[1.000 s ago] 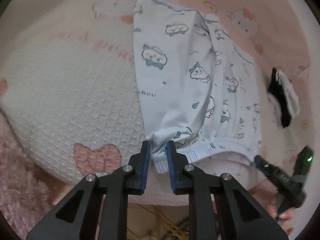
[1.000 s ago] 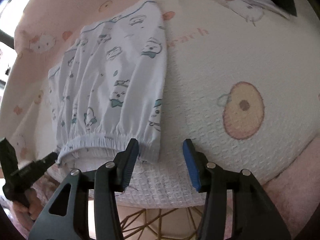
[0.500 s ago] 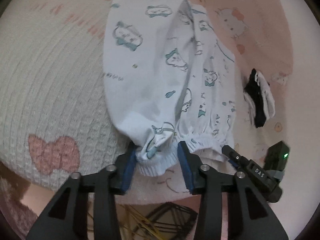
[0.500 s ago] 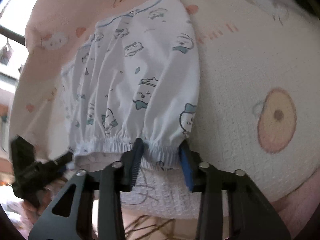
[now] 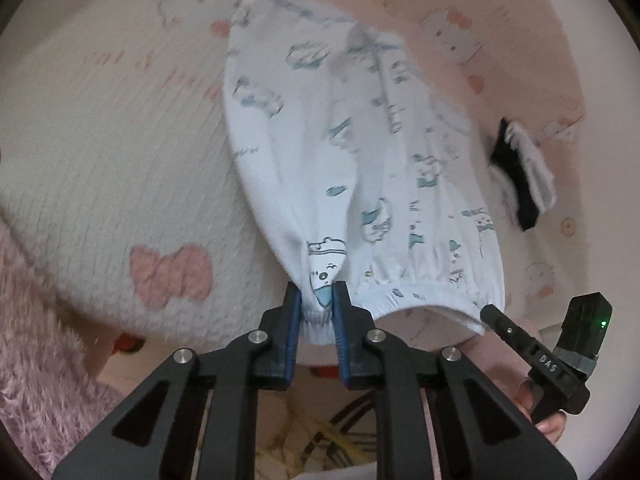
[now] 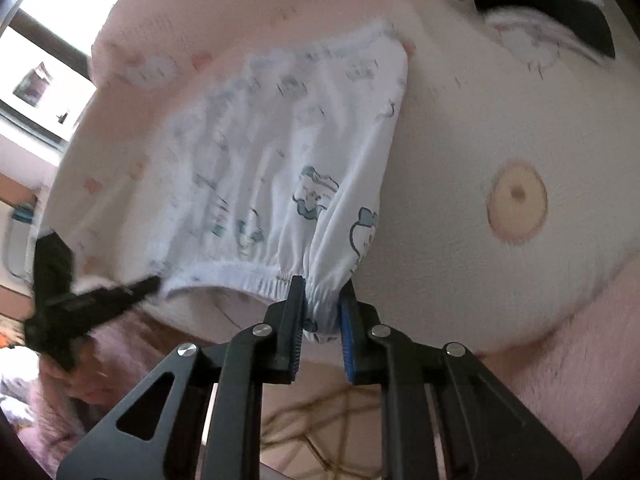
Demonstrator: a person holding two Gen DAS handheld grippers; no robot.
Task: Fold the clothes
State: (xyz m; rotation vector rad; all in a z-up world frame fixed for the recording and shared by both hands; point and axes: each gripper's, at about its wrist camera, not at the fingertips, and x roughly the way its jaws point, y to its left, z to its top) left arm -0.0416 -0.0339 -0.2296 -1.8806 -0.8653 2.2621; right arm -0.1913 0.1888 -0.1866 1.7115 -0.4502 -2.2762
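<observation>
1. Left wrist view: left gripper [image 5: 317, 298] has just been closing, blue pads pinched on the bunched left end of the elastic waistband of the white cartoon-print garment [image 5: 340, 168]. Garment lies on the pale waffle blanket [image 5: 100, 168] with a pink bow print; waistband end is lifted off the near edge
2. Same view: right gripper [image 5: 486, 312] at the far waistband corner, tip against the hem. Its body reads "DAS", green LED lit. A hand [image 5: 548, 420] shows under it
3. Same view: black-and-white striped cloth [image 5: 520, 172] lies right of the garment, apart from it. Print lettering on garment and blanket too blurred to read
4. Right wrist view: right gripper [image 6: 323, 296] has just been closing, clamped nearly fully on the gathered right end of the waistband of the garment [image 6: 288, 152]
5. Same view: left gripper [image 6: 154, 282] meets the opposite waistband corner, motion-blurred. Window [image 6: 52, 52] upper left
</observation>
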